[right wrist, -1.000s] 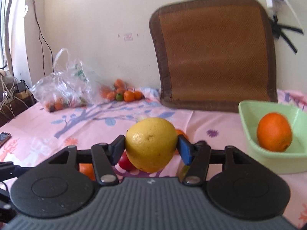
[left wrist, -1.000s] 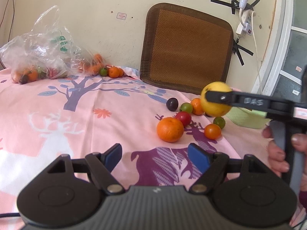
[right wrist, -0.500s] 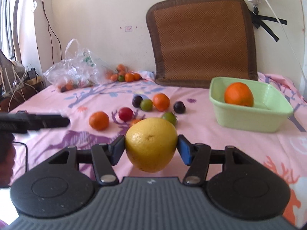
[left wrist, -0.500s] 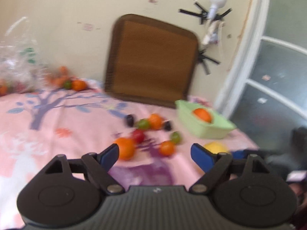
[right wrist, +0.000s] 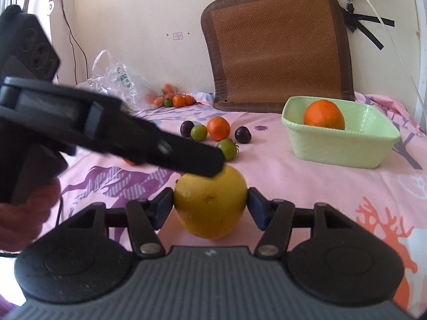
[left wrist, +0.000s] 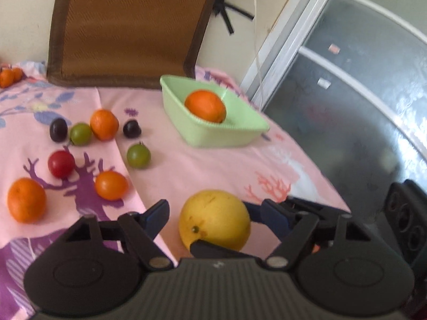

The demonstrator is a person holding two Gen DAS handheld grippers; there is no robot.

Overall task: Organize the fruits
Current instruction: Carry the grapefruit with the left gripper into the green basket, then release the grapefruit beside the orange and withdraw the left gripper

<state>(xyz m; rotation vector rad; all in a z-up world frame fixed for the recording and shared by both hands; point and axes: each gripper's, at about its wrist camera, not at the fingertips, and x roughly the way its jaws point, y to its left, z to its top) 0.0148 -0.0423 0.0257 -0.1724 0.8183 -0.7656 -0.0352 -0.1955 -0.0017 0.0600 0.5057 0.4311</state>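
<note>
My right gripper [right wrist: 210,208] is shut on a large yellow citrus fruit [right wrist: 210,201] and holds it just above the pink cloth. In the left wrist view the same fruit [left wrist: 214,220] sits between the jaws of my left gripper [left wrist: 216,213], which are open around it with gaps on both sides. The left gripper's finger [right wrist: 186,157] crosses above the fruit in the right wrist view. A light green tub [left wrist: 213,130] holds one orange [left wrist: 205,106] at the back right.
Loose fruits lie left of the tub: oranges [left wrist: 104,124], green tomatoes [left wrist: 138,156], dark plums [left wrist: 131,128], a red tomato [left wrist: 61,164]. A plastic bag [right wrist: 117,80] and more fruit sit far back. A brown mat [right wrist: 277,48] leans on the wall. A glass door [left wrist: 360,93] stands right.
My left gripper swung right and came down around the yellow fruit. My right gripper carried the fruit back and lower, away from the fruit pile.
</note>
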